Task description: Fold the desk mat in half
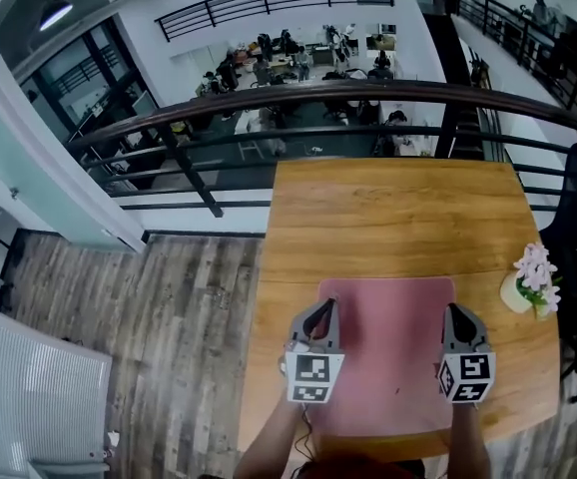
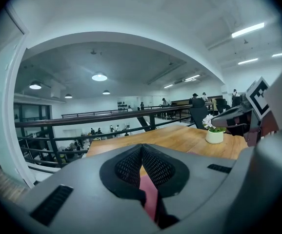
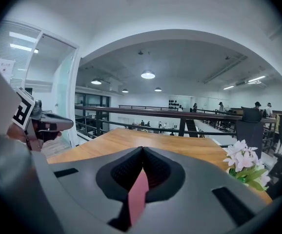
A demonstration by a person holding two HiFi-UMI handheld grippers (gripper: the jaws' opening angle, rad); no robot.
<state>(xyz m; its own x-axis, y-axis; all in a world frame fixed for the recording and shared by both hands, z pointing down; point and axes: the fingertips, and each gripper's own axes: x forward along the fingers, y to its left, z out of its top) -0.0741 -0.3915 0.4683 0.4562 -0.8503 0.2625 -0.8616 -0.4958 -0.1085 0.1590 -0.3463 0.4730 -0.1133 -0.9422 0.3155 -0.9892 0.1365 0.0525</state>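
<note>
Lying flat on the wooden table [image 1: 388, 218], the pink desk mat [image 1: 388, 357] sits to the left of the white flower pot [image 1: 516, 292] in the head view. Its right edge is near the pot but does not touch it. The mat covers the near half of the table on the person's side of the pot.

Left gripper [image 1: 320, 307]: positioned at the mat side farthest from the pot. In the left gripper view its jaws are clenched together on a thin pink strip of the mat [image 2: 150, 196].

Right gripper [image 1: 458, 312]: positioned at the mat side nearest the pot, between the pot and the left gripper. In the right gripper view its jaws are clenched on a pink strip of the mat [image 3: 138, 194] in the same way.

Both grippers point away from the person, with their tips close to the mat's far edge. The head view does not show whether the gripped strips belong to a layer raised over the rest of the mat.

Markings: each gripper carries a marker cube [image 1: 313, 377] printed with black-and-white square patterns.

The pot holds pale pink flowers [image 1: 536, 272]. A dark railing [image 1: 318, 93] runs beyond the table's far edge, well behind the pot.
</note>
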